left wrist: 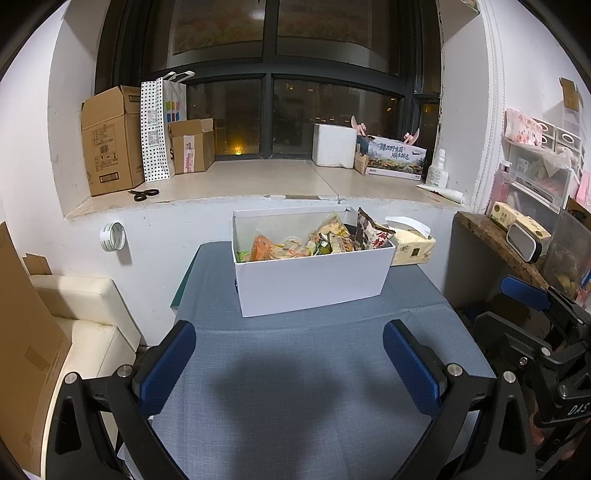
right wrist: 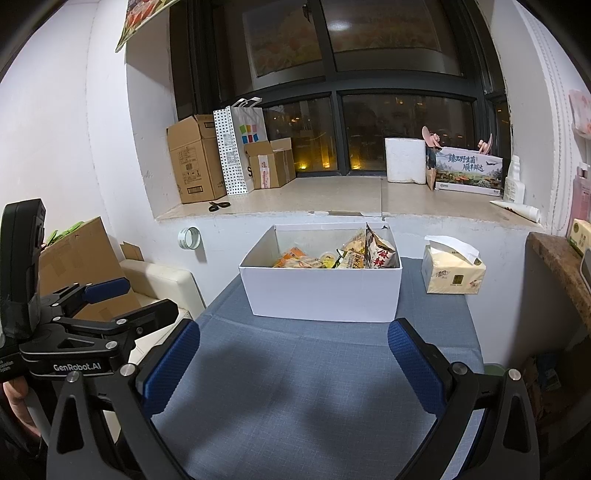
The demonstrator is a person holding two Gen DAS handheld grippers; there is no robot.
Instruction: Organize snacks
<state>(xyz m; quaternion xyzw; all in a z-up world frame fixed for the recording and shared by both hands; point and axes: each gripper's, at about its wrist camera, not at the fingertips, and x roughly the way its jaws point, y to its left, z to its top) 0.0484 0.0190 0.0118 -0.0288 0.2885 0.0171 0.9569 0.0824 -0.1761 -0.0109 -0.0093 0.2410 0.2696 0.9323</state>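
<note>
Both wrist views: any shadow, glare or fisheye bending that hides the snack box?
Left wrist view: a soft dark shadow lies on the blue cloth short of the white box; the snacks read clearly. Right wrist view: similar shadows; ceiling-light glare sits only on the window; the sill bows with fisheye; the box stays sharp.

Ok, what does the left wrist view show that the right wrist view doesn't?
Only the left wrist view shows the clear drawer unit on the right wall and the right tool from the side. Only the right wrist view shows the left tool from the side, and the tissue pack unobstructed. Both show the white box of snack packets on the blue cloth, and scissors on the sill.
</note>
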